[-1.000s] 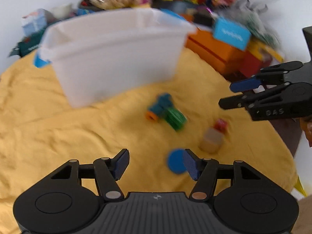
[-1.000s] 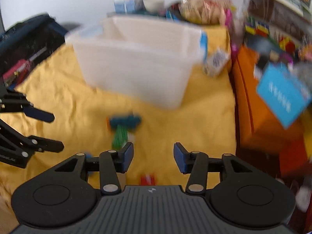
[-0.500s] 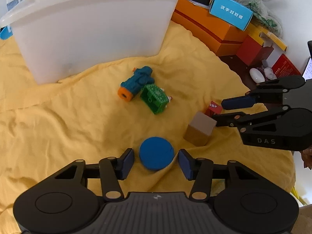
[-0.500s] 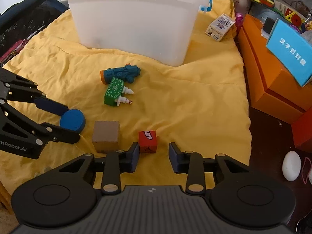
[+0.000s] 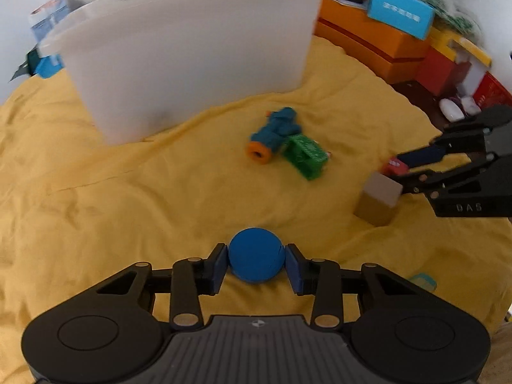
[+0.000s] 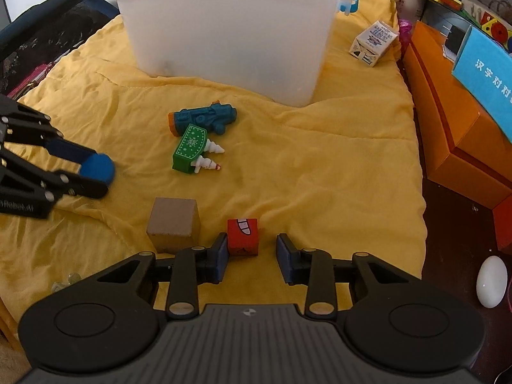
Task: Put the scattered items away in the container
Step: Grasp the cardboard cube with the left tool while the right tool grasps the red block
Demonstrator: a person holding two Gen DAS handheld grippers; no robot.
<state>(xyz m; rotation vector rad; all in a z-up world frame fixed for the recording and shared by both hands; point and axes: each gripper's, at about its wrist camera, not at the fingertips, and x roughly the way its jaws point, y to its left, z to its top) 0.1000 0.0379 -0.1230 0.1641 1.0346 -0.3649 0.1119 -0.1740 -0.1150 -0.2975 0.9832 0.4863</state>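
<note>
A white plastic bin (image 5: pixel 192 57) (image 6: pixel 230 32) stands at the back of the yellow cloth (image 6: pixel 320 160). My left gripper (image 5: pixel 256 264) is shut on a blue disc (image 5: pixel 256 255) (image 6: pixel 97 168), just above the cloth. My right gripper (image 6: pixel 252 252) is open around a small red block (image 6: pixel 242 236) (image 5: pixel 395 167); the left pad touches it, the right pad stands apart. A tan cube (image 6: pixel 174 219) (image 5: pixel 379 198) sits just left of it. A teal toy gun (image 6: pixel 204 118) (image 5: pixel 275 134) and a green toy (image 6: pixel 190 148) (image 5: pixel 305 155) lie mid-cloth.
A small milk carton (image 6: pixel 372 43) lies right of the bin. Orange boxes (image 6: pixel 454 128) and a blue card box (image 6: pixel 489 73) crowd the right side. A white egg-shaped thing (image 6: pixel 491 280) lies on the dark floor. A black bag (image 6: pixel 48 32) sits at left.
My left gripper has closed on the blue disc and lifted it slightly. My right gripper has moved forward so the red block now sits between its open fingers.
</note>
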